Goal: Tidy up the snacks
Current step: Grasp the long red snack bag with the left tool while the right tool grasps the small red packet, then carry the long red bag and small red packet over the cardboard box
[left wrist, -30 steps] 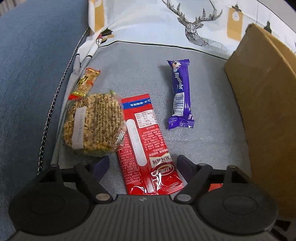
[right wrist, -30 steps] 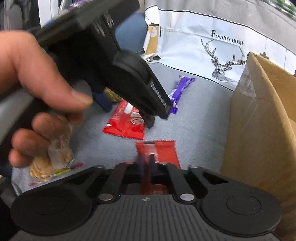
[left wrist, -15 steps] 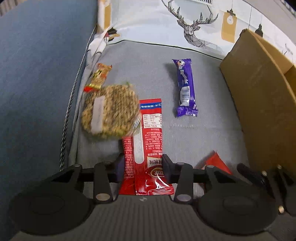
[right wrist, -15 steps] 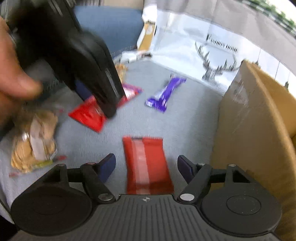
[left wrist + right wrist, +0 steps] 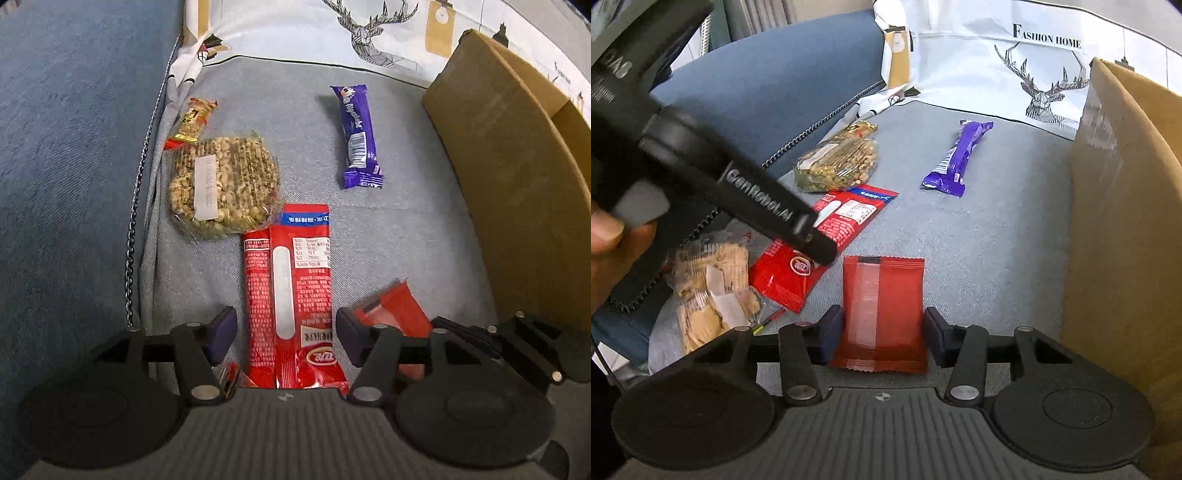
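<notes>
Left wrist view: blue upholstery point(image 5: 66, 147) fills the left side, a dark chain-like cord point(image 5: 136, 206) running down its edge, grey cushion point(image 5: 295, 122) in the middle. Upper left of centre, small orange-red snack bar point(image 5: 194, 120), just below it a round clear-wrapped peanut cake point(image 5: 223, 188), the two touching or overlapping at the edge. Centre, long red packet point(image 5: 295, 291) lies lengthwise, its near end between the fingers of the left gripper point(image 5: 282, 332); fingers spread, one either side of the packet with a gap on each side, not pinching. Upper centre-right, purple bar point(image 5: 360, 136) lying alone, well apart from the rest. Lower right, corner of a small red pouch point(image 5: 400, 306) beside the black linkage of the other tool. Right edge, cardboard box point(image 5: 517, 177) wall standing on the cushion. Right wrist view: left side is the person's hand point(image 5: 613, 240) on the black left tool; lower left a clear bag of pale crackers point(image 5: 709, 284); peanut cake point(image 5: 838, 162) and long red packet point(image 5: 827, 240) centre-left, the left tool's tip over the packet. Bottom centre, small red pouch point(image 5: 882, 314) flat on the cushion between the fingers of the right gripper point(image 5: 882, 334), fingers parted, close to its side edges, contact unclear. Purple bar point(image 5: 958, 158) upper centre, box point(image 5: 1126, 240) right, deer-print fabric point(image 5: 997, 66) top.
</notes>
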A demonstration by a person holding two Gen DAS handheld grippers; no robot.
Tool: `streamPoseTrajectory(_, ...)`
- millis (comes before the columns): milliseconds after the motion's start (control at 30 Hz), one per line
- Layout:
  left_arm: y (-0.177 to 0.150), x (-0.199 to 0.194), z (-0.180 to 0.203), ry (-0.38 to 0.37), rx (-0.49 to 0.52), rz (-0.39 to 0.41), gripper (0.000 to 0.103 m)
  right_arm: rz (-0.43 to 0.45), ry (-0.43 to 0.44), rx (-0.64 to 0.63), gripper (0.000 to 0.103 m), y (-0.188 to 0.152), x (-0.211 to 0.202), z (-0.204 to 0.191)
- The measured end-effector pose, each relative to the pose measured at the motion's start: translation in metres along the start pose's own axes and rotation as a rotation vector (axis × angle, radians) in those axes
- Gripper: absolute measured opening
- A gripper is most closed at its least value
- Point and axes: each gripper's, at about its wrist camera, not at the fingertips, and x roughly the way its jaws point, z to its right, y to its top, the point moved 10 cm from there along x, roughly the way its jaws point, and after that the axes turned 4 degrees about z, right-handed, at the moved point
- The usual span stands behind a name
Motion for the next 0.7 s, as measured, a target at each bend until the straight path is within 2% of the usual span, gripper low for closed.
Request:
streamPoseTrajectory(133,0.0,0.008,0.003,0.034,0.045,-0.014,0.066,-0.001,-0.007,-0.036,0.057,-0.001,0.002,-0.004)
streamPoseTrajectory(267,0.004,0.01,0.009,0.046,0.079,-0.001,0.065,0.001,-0.016,-0.071,0.058,-0.002,0.003,-0.005)
streamPoseTrajectory(300,0.005,0.01,0.01,0.046,0.085,0.004,0.06,0.002,-0.018,-0.078,0.057,-0.002,0.003,-0.005)
streamPoseTrajectory(333,0.005,0.009,0.011,0.046,0.087,0.008,0.054,0.004,-0.023,-0.084,0.051,-0.002,0.003,-0.005)
streamPoseTrajectory(433,0.007,0.008,0.015,0.043,0.096,0.016,0.049,0.012,-0.029,-0.084,0.045,-0.002,0.002,-0.002)
streamPoseTrajectory(567,0.01,0.004,0.02,0.026,0.098,0.038,0.047,0.027,-0.046,-0.074,0.044,0.001,-0.001,0.004)
streamPoseTrajectory(700,0.022,-0.013,0.027,-0.017,0.075,0.123,0.046,0.097,-0.059,-0.079,0.043,0.013,-0.014,0.003)
